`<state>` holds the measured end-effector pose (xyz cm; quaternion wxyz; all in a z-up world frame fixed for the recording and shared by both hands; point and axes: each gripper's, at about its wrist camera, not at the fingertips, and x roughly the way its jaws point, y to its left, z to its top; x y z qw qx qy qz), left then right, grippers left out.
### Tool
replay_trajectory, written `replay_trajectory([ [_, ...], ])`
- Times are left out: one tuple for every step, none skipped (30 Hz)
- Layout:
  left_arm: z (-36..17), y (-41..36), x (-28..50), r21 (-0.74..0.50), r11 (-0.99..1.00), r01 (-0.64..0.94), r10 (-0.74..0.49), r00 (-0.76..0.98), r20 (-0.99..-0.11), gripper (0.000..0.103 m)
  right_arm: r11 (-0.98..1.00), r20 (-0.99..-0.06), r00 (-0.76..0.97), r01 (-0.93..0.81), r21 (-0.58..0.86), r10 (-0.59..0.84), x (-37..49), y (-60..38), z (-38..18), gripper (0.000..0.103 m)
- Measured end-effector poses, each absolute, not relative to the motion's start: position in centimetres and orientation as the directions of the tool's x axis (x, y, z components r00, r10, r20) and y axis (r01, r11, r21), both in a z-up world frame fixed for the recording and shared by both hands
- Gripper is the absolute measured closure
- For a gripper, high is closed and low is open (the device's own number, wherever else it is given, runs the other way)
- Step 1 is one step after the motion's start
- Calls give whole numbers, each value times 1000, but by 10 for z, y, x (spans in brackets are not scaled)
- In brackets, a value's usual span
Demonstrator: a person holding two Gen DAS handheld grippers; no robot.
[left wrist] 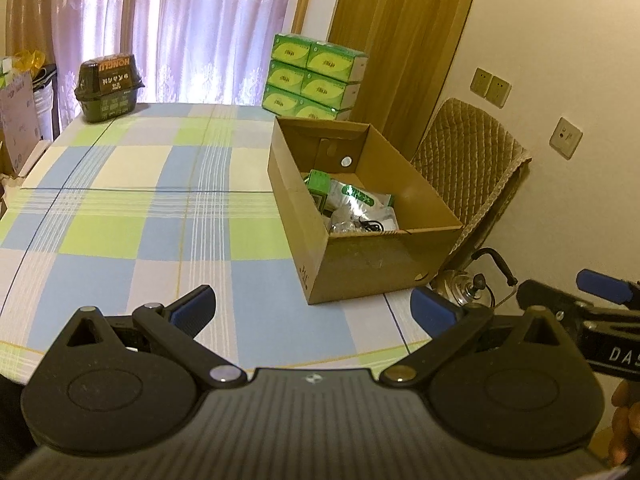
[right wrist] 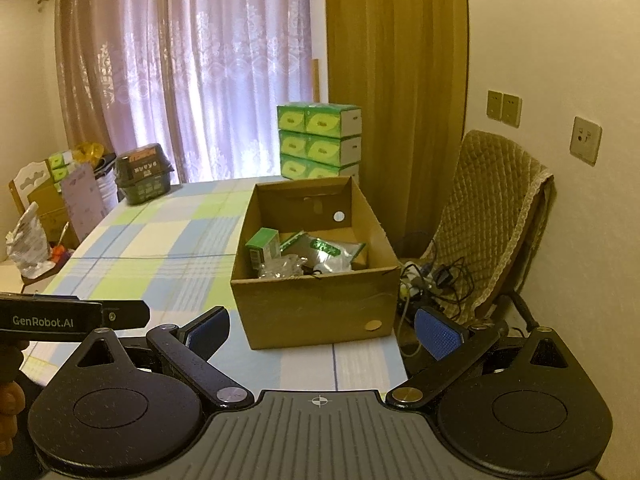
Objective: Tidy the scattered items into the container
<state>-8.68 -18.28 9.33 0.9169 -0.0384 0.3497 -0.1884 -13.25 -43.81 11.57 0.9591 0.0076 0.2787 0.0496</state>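
An open cardboard box [left wrist: 360,264] [right wrist: 316,312] stands on the checked tablecloth near the table's right edge. Inside it lie a small green carton [left wrist: 318,182] [right wrist: 262,242], a silver packet with a green label [left wrist: 356,196] [right wrist: 324,252], a clear plastic bag [right wrist: 282,266] and a black cable. My left gripper [left wrist: 314,312] is open and holds nothing, short of the box's near left corner. My right gripper [right wrist: 322,330] is open too, in front of the box's near wall. The right gripper's body [left wrist: 600,312] shows at the left wrist view's right edge.
A dark package [left wrist: 110,86] [right wrist: 144,180] sits at the table's far left corner. Stacked green tissue boxes [left wrist: 314,76] [right wrist: 320,142] stand behind the box. A padded chair [left wrist: 476,168] [right wrist: 492,216], a kettle [left wrist: 468,284] and tangled cables [right wrist: 436,280] lie right of the table.
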Motion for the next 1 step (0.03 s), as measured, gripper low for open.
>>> replay_trajectory([
  [94,-183,-87,-201,926,321,-373,686,-625,1,995,-534,840,-91,42,99,-132,-438,116,0],
])
